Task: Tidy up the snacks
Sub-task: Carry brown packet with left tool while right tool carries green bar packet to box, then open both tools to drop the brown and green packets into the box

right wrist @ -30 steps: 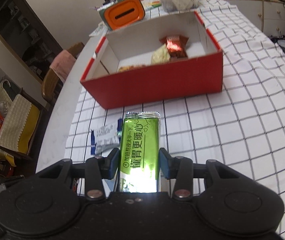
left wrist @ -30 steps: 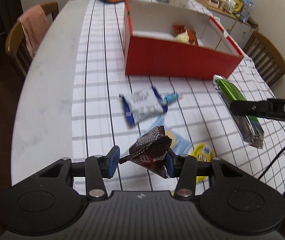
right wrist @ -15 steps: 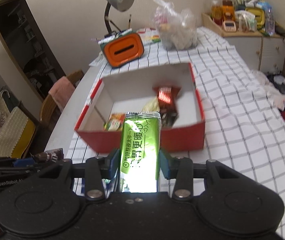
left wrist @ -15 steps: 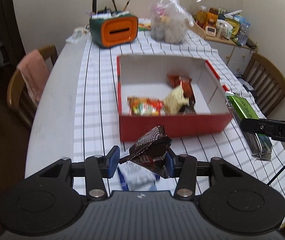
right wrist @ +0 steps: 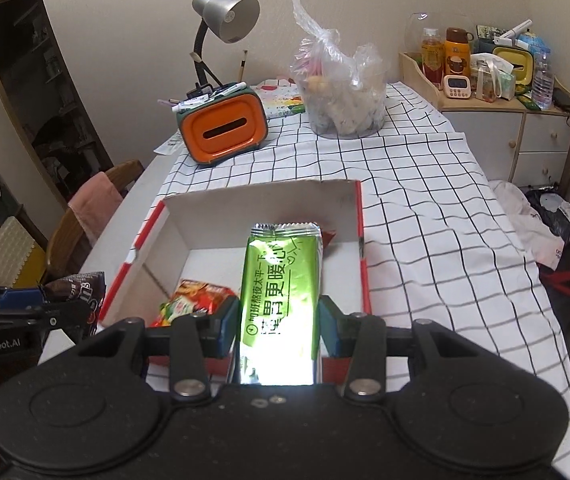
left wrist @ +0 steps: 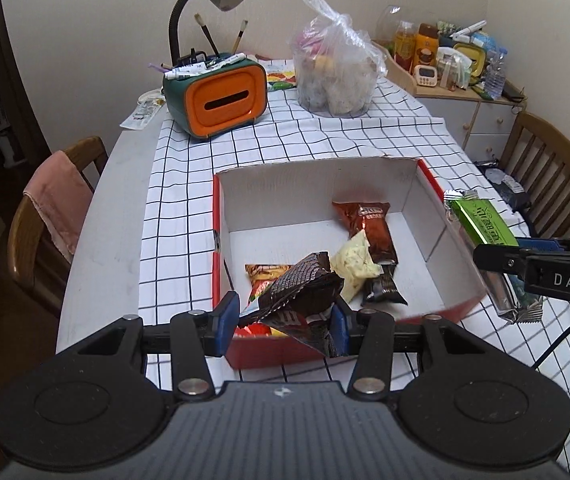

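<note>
With each hand-held gripper clamped, left (left wrist: 281,316) on a brown chocolate packet (left wrist: 301,292), right (right wrist: 279,322) on a green snack bar (right wrist: 281,284), an early release near the red box (left wrist: 221,240) rim at lower centre could drop either outside.

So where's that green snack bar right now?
The right claw grips the green snack bar, holding it over the red box's near right side.

Six snack packets show in all: four lie in the one red box (left wrist: 461,296), namely a brown packet (left wrist: 369,226), a pale yellow one (left wrist: 353,266), a small dark one (left wrist: 383,292) and an orange-red one (left wrist: 263,276). Two more are held, a dark chocolate packet (left wrist: 301,296) at lower centre and a green bar (right wrist: 281,292)
</note>
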`<state>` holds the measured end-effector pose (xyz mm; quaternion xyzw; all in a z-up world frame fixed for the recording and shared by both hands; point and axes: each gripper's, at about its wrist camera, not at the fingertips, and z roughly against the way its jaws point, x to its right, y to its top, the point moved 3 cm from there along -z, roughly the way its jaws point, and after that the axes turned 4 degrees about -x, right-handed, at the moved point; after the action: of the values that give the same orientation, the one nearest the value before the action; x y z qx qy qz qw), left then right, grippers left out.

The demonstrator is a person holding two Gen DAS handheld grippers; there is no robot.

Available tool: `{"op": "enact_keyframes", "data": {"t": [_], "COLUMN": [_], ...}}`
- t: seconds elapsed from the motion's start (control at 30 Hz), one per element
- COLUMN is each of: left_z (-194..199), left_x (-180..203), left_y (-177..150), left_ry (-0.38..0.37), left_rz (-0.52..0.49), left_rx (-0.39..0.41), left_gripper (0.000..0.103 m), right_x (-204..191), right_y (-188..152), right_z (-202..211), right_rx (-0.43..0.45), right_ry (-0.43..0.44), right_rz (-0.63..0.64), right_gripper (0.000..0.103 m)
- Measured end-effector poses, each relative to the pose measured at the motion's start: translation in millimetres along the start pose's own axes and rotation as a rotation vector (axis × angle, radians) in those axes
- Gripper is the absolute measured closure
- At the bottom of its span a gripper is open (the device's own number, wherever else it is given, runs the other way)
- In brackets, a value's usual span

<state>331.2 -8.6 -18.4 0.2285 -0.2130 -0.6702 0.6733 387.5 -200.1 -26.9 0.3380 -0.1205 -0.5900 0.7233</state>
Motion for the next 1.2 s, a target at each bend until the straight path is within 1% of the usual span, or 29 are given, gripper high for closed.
{"op": "enact_keyframes", "data": {"t": [0.23, 0.43, 0.73, 0.97, 1.07, 1.2], "left_z": [-38, -71, -113, -136, -140, -143], "left_x": [0, 2, 13, 16, 16, 15], "left_y": [17, 26, 32, 30, 27, 23], "left_ry": [0.038, 0.066, 0.096, 0.105, 0.109, 0.115], "left_rz": [-0.001, -0.015, -0.083, -0.100, -0.102, -0.110], "left_rx": [-0.040, -0.086, -0.146, -0.195, -0.206, -0.216], "left_gripper": [0.057, 0.057, 0.056, 0.056, 0.056, 0.056], "right_x": [9, 14, 19, 3, -4, -7], "right_y": [17, 24, 27, 16, 13, 14], "right_z": [-33, -62, -105, -125, -128, -130], "right_rx": [-0.030, -0.062, -0.121, -0.170, -0.160, -0.159], "right_ry": [-0.011, -0.017, -0.043, -0.037, -0.066, -0.062], "right_rz": [0.033, 0.048, 0.085, 0.164, 0.222, 0.226], "right_gripper": [0.061, 0.061, 0.061, 0.061, 0.061, 0.061]}}
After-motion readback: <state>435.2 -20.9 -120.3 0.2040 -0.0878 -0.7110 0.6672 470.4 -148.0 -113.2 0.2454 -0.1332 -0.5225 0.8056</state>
